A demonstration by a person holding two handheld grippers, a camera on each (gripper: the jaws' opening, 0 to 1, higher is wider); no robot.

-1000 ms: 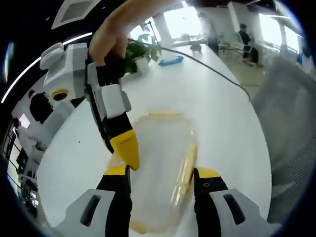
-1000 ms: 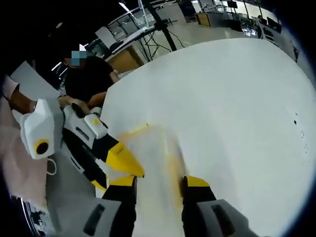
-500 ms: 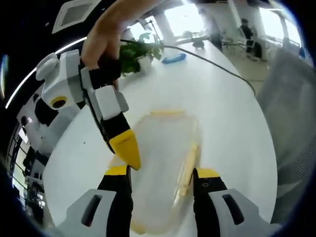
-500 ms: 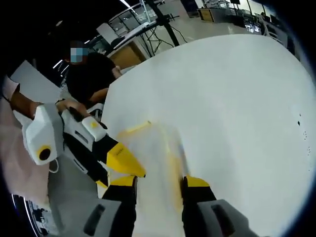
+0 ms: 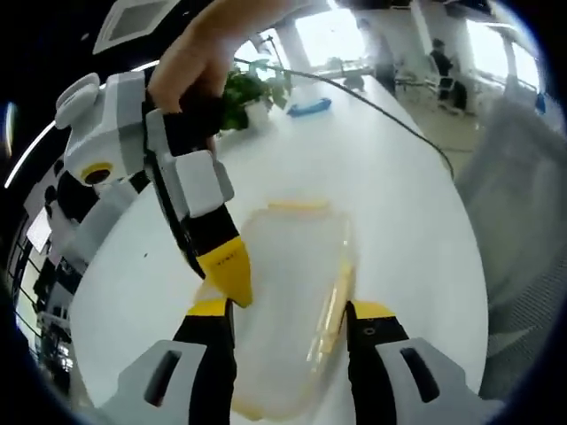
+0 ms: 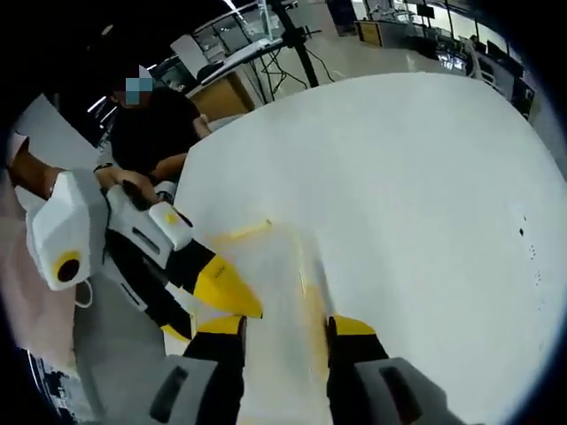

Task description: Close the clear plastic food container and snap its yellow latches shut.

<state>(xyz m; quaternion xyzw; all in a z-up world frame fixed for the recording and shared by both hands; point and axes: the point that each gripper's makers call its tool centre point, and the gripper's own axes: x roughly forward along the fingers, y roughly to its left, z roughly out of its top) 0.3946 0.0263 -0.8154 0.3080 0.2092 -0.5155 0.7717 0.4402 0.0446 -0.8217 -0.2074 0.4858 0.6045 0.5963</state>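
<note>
An open office surrounds a long white worktop [image 5: 407, 204], with bright windows and desks at the far end. Nearest in the left gripper view, the left gripper [image 5: 288, 323] stands with its fingers spread apart, one on each long side of the container [image 5: 288, 301], which lies flat on the worktop right in front of them. The spread looks meant to steady the container from both sides, though whether the fingers actually touch its walls cannot be told. The container is clear plastic with its lid on; nothing can be made out inside it. One yellow latch [image 5: 335, 297] runs along its right long side and another [image 5: 297, 204] sits at its far short end.

Just left of the container, the right gripper [image 5: 226, 270] comes down at a slant, held in a person's hand [image 5: 199, 66], its yellow tip resting at the container's left edge. That placement suggests it is pressing a latch or the lid rim down there. Its own view shows its fingers [image 6: 350, 332] parted, with the blurred container between them. Beyond the container, a cable [image 5: 381, 111], a blue object [image 5: 308, 107] and a potted plant [image 5: 252, 88] sit on the worktop.
</note>
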